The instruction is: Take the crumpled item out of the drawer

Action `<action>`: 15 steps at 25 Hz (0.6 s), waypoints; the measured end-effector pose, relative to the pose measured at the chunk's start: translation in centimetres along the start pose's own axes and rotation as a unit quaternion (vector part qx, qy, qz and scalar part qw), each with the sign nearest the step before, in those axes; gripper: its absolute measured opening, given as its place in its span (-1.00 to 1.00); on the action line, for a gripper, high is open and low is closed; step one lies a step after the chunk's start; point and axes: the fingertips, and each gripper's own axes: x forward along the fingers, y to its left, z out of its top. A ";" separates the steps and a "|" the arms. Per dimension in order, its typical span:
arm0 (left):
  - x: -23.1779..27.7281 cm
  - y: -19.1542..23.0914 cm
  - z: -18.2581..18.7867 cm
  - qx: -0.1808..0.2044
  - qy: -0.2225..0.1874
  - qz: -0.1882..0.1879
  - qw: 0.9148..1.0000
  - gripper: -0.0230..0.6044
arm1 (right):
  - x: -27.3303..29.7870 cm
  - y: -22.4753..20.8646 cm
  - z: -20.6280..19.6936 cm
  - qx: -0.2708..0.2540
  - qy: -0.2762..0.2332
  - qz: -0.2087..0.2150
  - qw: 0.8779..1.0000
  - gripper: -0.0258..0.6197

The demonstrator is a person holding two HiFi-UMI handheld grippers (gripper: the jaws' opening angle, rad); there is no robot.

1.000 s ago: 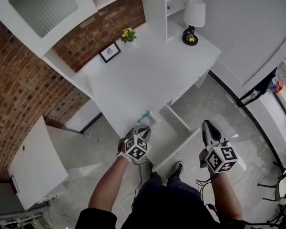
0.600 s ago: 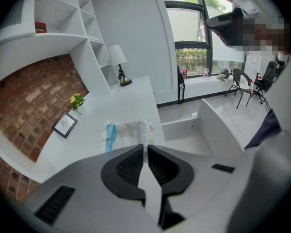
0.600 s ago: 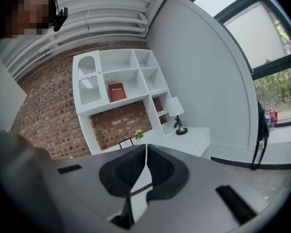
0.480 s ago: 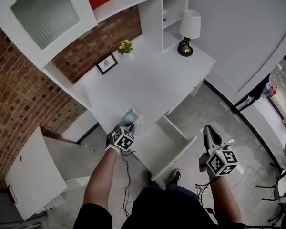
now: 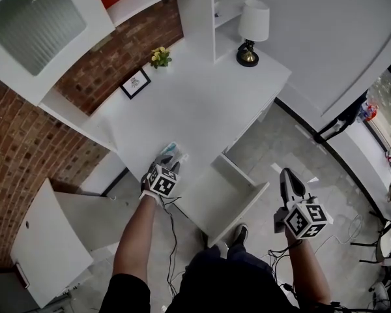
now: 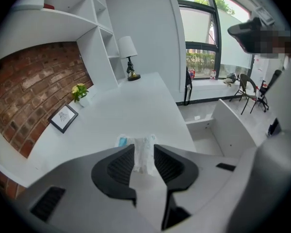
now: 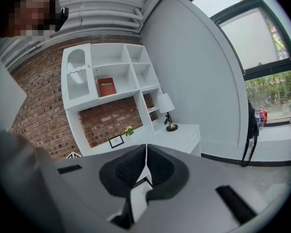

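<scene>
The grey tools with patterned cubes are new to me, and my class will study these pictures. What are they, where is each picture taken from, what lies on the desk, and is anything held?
A person holds a two-jaw gripper in each hand; the cubes are part of them. The head view comes from a camera on the person's head, looking down. The other two come from cameras riding on the grippers, looking along their jaws. On the white desk stand a lamp, yellow flowers and a framed picture; a drawer below is pulled out. On the left gripper the jaws are opening, with a crumpled item between them at the desk's near edge. The right gripper is shut and empty.
</scene>
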 end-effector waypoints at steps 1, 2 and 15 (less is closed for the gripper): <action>-0.1 0.3 0.1 -0.011 -0.004 0.004 1.000 -0.52 | 0.2 0.1 0.0 -0.001 0.000 0.002 1.000 -0.90; -0.4 0.6 0.3 -0.023 -0.011 0.011 1.000 -0.47 | 0.4 0.2 0.1 -0.002 0.001 0.005 1.000 -0.90; -11.6 1.9 7.0 -0.148 -0.173 0.059 0.972 -0.42 | 1.3 4.5 5.2 -0.068 -0.042 0.050 0.996 -0.91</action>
